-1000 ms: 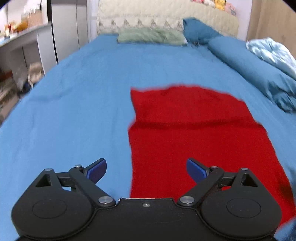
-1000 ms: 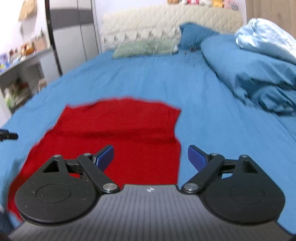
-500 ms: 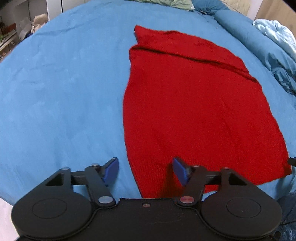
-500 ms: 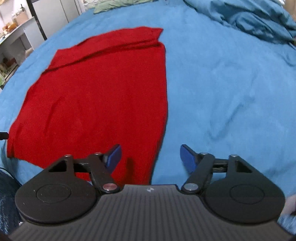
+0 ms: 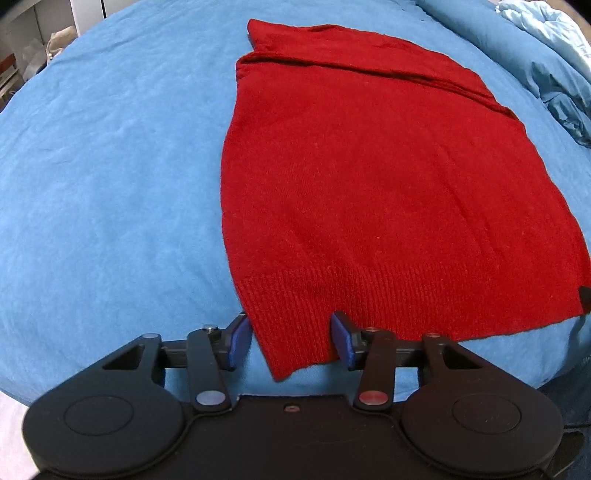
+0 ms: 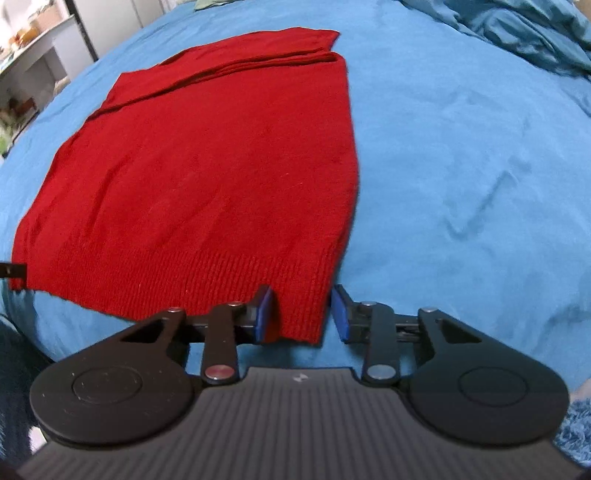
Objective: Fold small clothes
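Note:
A red knit garment point(image 5: 369, 177) lies flat on the blue bedsheet point(image 5: 110, 166), its ribbed hem toward me and a folded band at its far end. My left gripper point(image 5: 290, 341) is open, its blue pads on either side of the hem's near left corner. In the right wrist view the same garment point(image 6: 207, 166) shows, and my right gripper point(image 6: 301, 314) is open with its pads on either side of the hem's near right corner. Neither gripper holds the cloth.
A rumpled blue duvet point(image 6: 517, 33) lies at the far right of the bed. Shelves and furniture point(image 6: 26, 55) stand beyond the bed's left side. The bed's near edge runs just below both grippers.
Both grippers have dropped and tilted down toward the hem's two near corners. Their jaws have narrowed around the cloth corners.

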A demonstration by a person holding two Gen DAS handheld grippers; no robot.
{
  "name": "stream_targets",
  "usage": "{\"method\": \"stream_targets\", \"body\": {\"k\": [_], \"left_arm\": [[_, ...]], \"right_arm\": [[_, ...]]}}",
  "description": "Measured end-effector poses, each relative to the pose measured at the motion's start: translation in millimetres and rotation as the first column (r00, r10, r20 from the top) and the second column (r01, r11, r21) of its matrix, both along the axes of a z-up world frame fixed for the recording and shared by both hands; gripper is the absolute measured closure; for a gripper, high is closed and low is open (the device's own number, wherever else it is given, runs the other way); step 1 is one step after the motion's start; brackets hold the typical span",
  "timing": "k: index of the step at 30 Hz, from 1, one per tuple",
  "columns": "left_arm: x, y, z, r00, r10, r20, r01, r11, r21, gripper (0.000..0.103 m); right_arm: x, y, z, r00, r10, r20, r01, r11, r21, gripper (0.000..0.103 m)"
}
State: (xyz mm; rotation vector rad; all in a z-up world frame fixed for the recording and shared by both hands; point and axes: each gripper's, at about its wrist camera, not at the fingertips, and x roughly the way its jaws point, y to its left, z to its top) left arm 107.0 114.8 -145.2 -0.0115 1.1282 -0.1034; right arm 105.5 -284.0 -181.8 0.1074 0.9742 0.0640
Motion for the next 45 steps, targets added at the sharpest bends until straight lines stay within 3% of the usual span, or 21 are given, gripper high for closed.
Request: {"method": "stream_targets", "body": {"k": [5,10,15,21,27,31,35,37,39,42,45], "left_arm": [[-0.8,-0.4,2.9,1.0,0.026,-0.012,-0.026,1.0,-0.003,0.092],[-2.3,-4.0,13.1,0.999,0.027,0.017,-0.027,1.0,-0.01,0.096],[2.9,-0.1,58.8,0.99,0.043,0.133,-0.03,0.995,-0.098,0.096],[72.0,-7.4,130.7,0.936,0.037,0.351,0.016,0.989,-0.146,0.096],[207.1,-22.5,173.4,0.867,0.085,0.491,-0.001,0.986,-0.169,0.096],[300.1,-34.0,156.7,0.846,0.154,0.51,-0.081,0.983,-0.163,0.096],[364.8,-32.8,92.7,0.868,0.256,0.426,-0.196,0.964,-0.18,0.096],[377.0,-29.6,62.9,0.878,0.315,0.36,-0.242,0.942,-0.234,0.096],[383.0,-28.6,42.5,0.883,0.326,0.339,-0.263,0.94,-0.219,0.096],[389.0,-29.4,35.5,0.888,0.286,0.361,-0.246,0.957,-0.154,0.096],[400.2,-20.7,41.9,0.879,0.335,0.339,-0.279,0.938,-0.204,0.092]], "right_arm": [[-2.0,-1.4,-0.4,1.0,-0.007,0.002,0.007,1.0,0.025,0.08],[-1.6,-6.8,10.2,1.0,-0.012,0.013,0.011,0.998,0.059,0.082],[6.1,-24.2,45.6,0.996,-0.055,0.073,0.04,0.982,0.186,0.082],[69.2,-35.4,109.7,0.972,-0.047,0.23,-0.018,0.962,0.273,0.083],[198.0,-42.1,160.9,0.943,-0.058,0.328,-0.047,0.952,0.303,0.083],[295.8,-45.4,155.0,0.937,-0.13,0.325,0.025,0.952,0.306,0.083],[373.8,-47.6,104.3,0.93,-0.19,0.316,0.11,0.961,0.253,0.083],[394.7,-49.6,73.4,0.933,-0.224,0.281,0.152,0.954,0.258,0.083],[408.7,-50.3,45.1,0.938,-0.256,0.233,0.186,0.94,0.285,0.083],[423.1,-50.1,25.0,0.942,-0.26,0.212,0.199,0.942,0.269,0.083],[433.0,-54.7,24.6,0.931,-0.287,0.226,0.214,0.93,0.299,0.079]]}}
